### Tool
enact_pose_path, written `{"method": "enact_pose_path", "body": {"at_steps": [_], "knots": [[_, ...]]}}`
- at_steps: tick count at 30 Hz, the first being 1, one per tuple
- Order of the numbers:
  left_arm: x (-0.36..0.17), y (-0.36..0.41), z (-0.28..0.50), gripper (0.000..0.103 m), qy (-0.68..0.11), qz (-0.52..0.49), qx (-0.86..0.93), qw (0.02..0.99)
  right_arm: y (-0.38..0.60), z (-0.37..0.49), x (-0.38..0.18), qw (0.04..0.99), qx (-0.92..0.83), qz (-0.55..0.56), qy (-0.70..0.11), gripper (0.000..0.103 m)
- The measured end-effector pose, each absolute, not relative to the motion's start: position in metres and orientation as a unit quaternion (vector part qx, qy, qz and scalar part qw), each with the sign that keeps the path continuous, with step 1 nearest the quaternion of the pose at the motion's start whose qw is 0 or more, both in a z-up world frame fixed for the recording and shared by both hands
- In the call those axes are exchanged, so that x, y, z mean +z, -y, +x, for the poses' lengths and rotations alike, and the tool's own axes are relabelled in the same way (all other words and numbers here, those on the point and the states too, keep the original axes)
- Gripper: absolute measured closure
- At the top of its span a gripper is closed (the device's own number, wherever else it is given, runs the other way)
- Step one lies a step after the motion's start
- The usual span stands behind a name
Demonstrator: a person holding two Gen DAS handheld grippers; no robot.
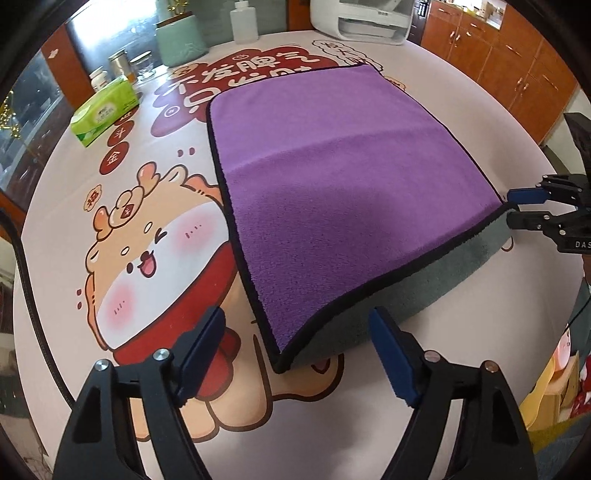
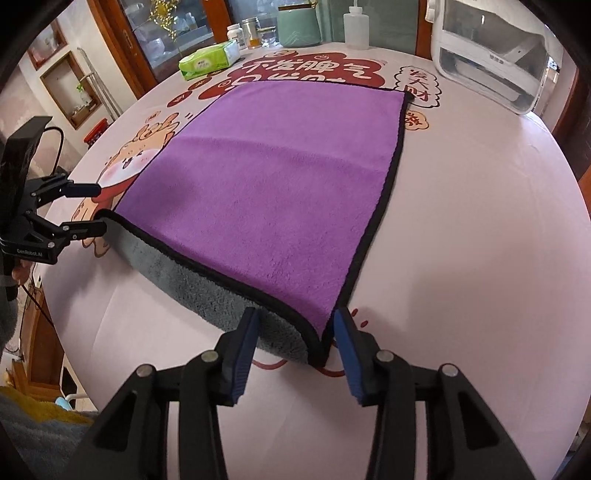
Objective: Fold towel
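A purple towel [image 1: 343,177] with black trim and a grey underside lies spread on the round table; it also shows in the right wrist view [image 2: 273,192]. Its near edge curls up and shows the grey side [image 1: 406,295]. My left gripper [image 1: 295,354] is open, its fingers on either side of the near left corner. My right gripper [image 2: 295,347] is open around the near right corner [image 2: 317,354]. Each gripper shows in the other's view: the right gripper [image 1: 511,206] and the left gripper [image 2: 101,208], both at towel corners.
The table cover [image 1: 155,258] has a cartoon print. A green tissue pack [image 1: 105,116], jars [image 1: 120,62], a green canister [image 1: 179,38], a white bottle [image 1: 243,22] and a white appliance [image 1: 364,18] stand along the far edge. Wooden cabinets [image 1: 509,62] stand behind.
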State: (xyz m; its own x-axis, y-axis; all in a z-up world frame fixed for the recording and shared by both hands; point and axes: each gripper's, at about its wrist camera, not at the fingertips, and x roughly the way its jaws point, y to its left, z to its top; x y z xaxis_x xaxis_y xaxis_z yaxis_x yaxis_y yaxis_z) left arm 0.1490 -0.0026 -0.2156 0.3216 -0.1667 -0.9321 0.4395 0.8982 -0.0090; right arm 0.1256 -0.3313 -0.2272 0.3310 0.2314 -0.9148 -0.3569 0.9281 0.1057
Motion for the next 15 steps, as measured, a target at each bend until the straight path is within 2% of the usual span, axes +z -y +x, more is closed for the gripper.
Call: {"method": "enact_pose_path", "body": {"at_steps": [2,7,11,15], "knots": [[-0.2166,0.0043,0.1496,0.035,-0.555,0.123,-0.200,0.798,0.3311,0.1262,-0.2299,0.811,0.186,-0.060,-0.552,0.063],[-0.2185,0.0060,0.1515,0.037,-0.559,0.122,-0.219,0.790,0.3329,0.1270,-0.2341,0.805,0.196,-0.055,-0.557,0.076],[-0.2206,0.0060,0.1525,0.051,-0.567,0.117,-0.224,0.784,0.3336,0.1247,-0.2329,0.805,0.199,-0.058,-0.556,0.082],[-0.2222,0.0023,0.1531,0.061,-0.574,0.110,-0.221,0.781,0.3346,0.1216,-0.2321,0.806,0.199,-0.062,-0.554,0.089]]}}
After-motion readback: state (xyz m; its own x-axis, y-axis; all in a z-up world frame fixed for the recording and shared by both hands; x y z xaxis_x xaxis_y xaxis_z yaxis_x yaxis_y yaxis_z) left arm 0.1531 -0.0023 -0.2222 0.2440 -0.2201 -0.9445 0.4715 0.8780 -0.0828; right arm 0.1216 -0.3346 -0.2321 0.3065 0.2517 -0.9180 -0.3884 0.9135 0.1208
